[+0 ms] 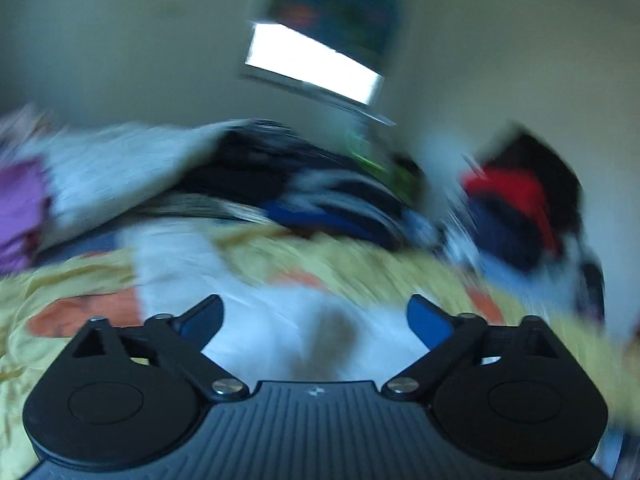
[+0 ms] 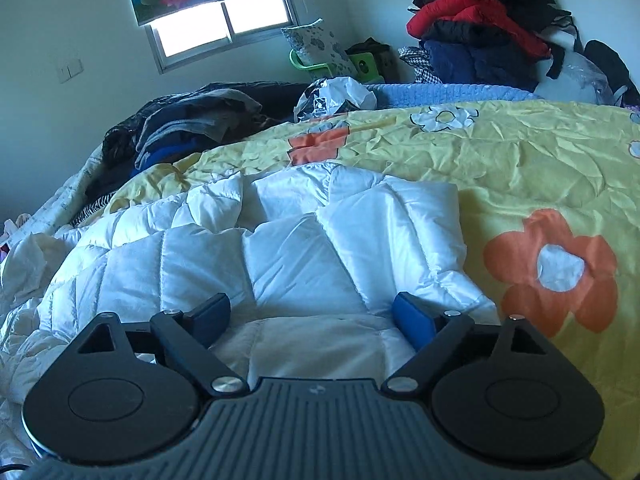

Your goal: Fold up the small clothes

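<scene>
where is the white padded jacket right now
In the right wrist view the white padded jacket lies on the yellow flowered bedspread, just ahead of the open right gripper.

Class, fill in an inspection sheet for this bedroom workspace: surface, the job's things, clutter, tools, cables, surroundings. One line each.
Surface: bed under a yellow flowered cover, creased.
Job's things: white quilted garment lying on the cover, in front of both tools; its exact shape cannot be told.
Clutter: dark clothes heap at the bed's far left; plastic bag; red and dark coats stacked at far right.
Tools: right tool open, nothing between its pads; left tool open, empty, its view motion-blurred.
Cables: nothing seen.
Surroundings: window with a lotus-print blind half down; wall switch; pale walls.
</scene>
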The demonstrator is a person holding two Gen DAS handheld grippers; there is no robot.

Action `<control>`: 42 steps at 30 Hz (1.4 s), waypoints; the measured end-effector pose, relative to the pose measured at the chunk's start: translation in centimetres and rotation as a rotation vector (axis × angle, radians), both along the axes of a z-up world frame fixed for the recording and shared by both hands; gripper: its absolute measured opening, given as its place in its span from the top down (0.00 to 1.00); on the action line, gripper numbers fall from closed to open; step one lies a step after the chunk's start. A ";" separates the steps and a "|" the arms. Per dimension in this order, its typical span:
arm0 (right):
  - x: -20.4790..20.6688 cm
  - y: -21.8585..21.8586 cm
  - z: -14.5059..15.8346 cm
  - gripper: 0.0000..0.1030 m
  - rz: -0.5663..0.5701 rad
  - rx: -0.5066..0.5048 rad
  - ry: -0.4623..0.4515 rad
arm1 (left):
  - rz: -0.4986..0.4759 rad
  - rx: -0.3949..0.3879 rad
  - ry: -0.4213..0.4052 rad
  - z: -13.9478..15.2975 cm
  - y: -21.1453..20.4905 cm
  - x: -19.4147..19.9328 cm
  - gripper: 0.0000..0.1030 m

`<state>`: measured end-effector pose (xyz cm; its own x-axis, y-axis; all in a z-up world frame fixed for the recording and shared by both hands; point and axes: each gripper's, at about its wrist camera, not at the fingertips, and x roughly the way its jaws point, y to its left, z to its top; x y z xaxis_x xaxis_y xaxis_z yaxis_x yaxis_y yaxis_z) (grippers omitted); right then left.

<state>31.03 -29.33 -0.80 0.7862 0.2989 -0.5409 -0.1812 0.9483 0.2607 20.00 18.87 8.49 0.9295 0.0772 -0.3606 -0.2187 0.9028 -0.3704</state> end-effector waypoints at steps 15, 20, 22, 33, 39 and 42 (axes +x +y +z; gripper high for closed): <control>-0.3 0.1 0.1 0.09 0.001 0.016 -0.007 | 0.108 -0.472 0.226 -9.3 16.7 14.3 0.00; -0.4 0.2 0.1 0.07 0.002 0.019 -0.008 | 0.133 -0.430 0.273 -10.8 16.6 16.7 0.02; -0.4 0.2 0.2 0.07 0.003 0.021 -0.008 | 0.135 -0.401 0.290 -11.1 16.3 17.3 0.22; -0.5 0.2 0.2 0.07 0.001 0.027 -0.015 | 0.223 -0.373 0.334 -11.0 17.4 17.0 0.29; -0.5 0.2 0.2 0.06 0.002 0.026 -0.013 | 0.216 -0.271 0.354 -11.5 16.4 18.9 0.35; -0.5 0.1 0.2 0.06 0.002 0.028 -0.014 | 0.224 -0.199 0.370 -11.2 15.7 19.4 0.68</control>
<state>30.56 -29.18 -0.62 0.7928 0.3155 -0.5214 -0.1872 0.9403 0.2843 39.43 34.57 -2.75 0.7044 0.1566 -0.6923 -0.5494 0.7379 -0.3921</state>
